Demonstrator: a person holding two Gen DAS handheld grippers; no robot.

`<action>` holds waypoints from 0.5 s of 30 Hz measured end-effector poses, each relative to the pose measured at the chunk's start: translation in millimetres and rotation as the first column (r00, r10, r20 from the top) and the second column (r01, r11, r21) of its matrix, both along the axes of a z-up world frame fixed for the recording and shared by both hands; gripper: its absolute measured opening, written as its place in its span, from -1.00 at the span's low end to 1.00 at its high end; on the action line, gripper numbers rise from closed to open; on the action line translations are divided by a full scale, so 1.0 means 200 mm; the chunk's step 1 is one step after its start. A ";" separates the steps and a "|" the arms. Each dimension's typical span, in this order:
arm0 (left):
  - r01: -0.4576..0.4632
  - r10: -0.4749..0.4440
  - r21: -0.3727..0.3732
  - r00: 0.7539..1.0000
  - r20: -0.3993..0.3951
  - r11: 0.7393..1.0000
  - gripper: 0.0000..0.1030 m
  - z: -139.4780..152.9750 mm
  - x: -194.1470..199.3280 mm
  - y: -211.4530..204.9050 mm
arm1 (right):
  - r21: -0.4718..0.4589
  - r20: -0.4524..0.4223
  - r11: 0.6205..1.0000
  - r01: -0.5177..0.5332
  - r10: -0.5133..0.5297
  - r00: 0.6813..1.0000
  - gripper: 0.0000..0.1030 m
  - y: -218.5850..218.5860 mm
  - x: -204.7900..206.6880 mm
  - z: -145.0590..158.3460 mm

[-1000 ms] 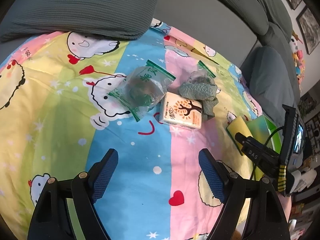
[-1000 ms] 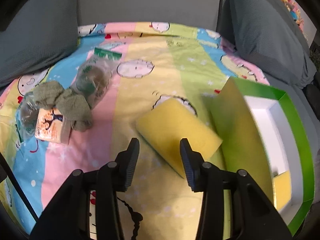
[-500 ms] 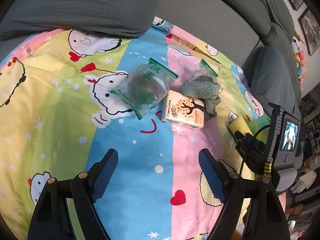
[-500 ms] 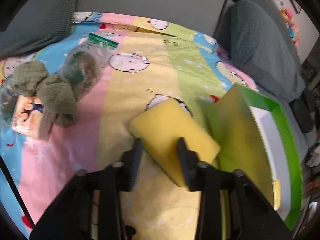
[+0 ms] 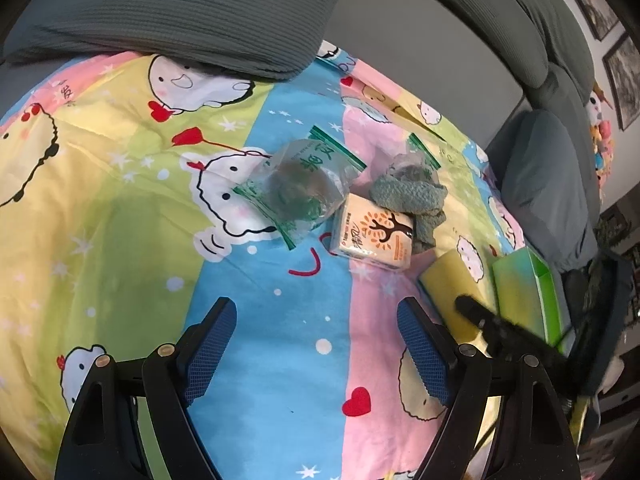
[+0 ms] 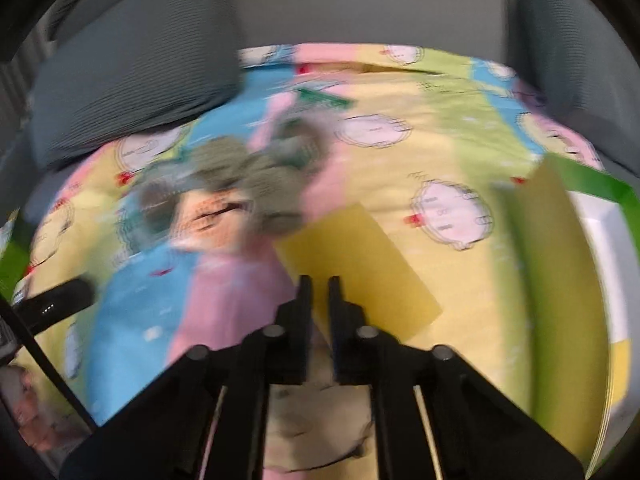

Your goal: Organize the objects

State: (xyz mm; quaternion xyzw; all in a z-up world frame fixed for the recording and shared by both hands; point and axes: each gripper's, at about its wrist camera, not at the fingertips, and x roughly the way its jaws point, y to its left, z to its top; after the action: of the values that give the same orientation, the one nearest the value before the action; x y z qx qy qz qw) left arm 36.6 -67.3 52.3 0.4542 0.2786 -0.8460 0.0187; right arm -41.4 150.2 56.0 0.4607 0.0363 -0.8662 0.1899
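Yellow sponge (image 6: 356, 264) lies flat on the cartoon bedsheet (image 5: 260, 340), just beside the green box (image 6: 560, 248) — the right claw (image 6: 318, 292) has just been closing, now pinched shut at its near edge, apparently gripping nothing. Next: reopen and straddle it. The left claw (image 5: 316, 344) hangs wide, empty. Grey cushions (image 5: 180, 8) behind.
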 end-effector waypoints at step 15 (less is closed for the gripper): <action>-0.006 0.006 -0.006 1.000 0.010 1.000 0.61 -0.01 0.00 0.00 | -0.123 -0.009 0.992 -0.006 0.005 1.000 -0.48 0.02 0.07 0.10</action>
State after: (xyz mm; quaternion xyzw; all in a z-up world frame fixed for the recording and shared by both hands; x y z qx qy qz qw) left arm 36.1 -66.4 50.5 0.4577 0.2775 -0.8444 0.0242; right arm -28.1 154.1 76.4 0.4444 -0.0151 -0.8683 0.2201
